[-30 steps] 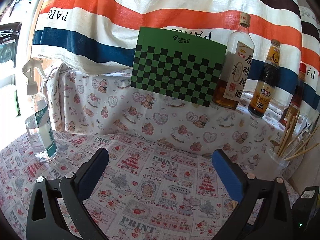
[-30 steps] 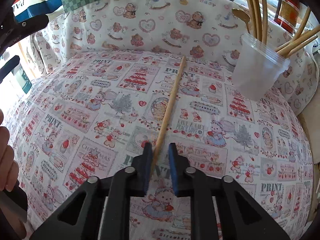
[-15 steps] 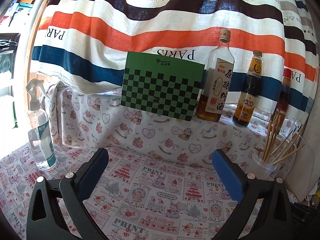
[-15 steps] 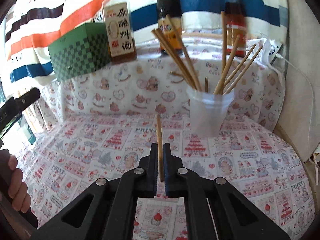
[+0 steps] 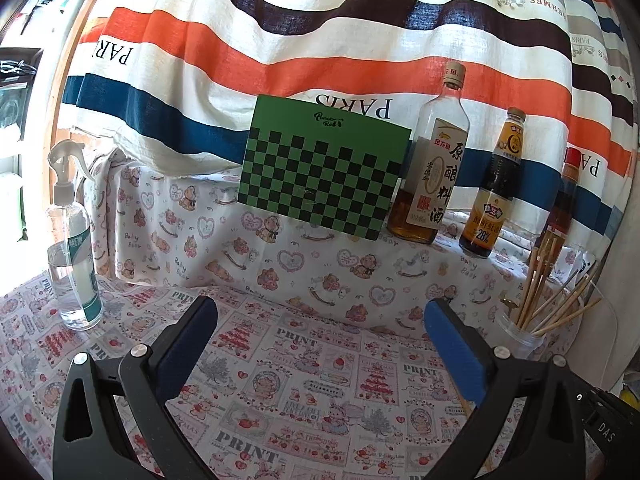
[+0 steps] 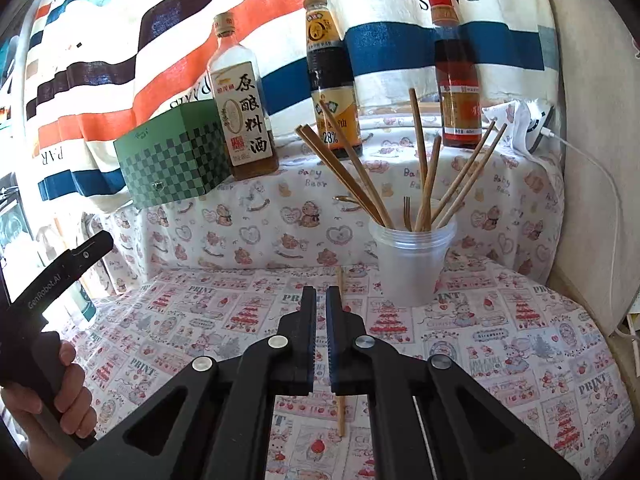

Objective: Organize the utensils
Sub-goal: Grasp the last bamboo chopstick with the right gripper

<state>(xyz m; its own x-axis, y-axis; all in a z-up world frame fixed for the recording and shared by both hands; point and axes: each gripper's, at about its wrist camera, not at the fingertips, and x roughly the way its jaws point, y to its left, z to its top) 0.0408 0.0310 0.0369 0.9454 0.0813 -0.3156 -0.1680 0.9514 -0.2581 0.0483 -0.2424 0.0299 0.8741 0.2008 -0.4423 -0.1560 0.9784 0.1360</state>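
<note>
A clear plastic cup [image 6: 412, 264] with several wooden chopsticks [image 6: 428, 176] and a small fork stands on the printed tablecloth at the right; it also shows in the left wrist view [image 5: 520, 340]. My right gripper [image 6: 320, 300] is nearly shut with nothing between its pads. One wooden chopstick [image 6: 340, 408] lies on the cloth below it, showing past the right finger. My left gripper [image 5: 320, 320] is wide open and empty above the cloth, held at the left in the right wrist view [image 6: 60, 276].
A green checkered box [image 5: 324, 176], a rice wine bottle [image 5: 436, 168], a dark sauce bottle [image 5: 492, 188] and a red-capped bottle [image 6: 456, 68] stand on the raised ledge behind. A spray bottle [image 5: 72, 248] stands at the left. A white cable [image 6: 592, 168] hangs at the right.
The chopstick was between my right gripper's pads and lifted; now it lies on the cloth under the gripper, which rose and tilted up. The left gripper pulled back a little, still open.
</note>
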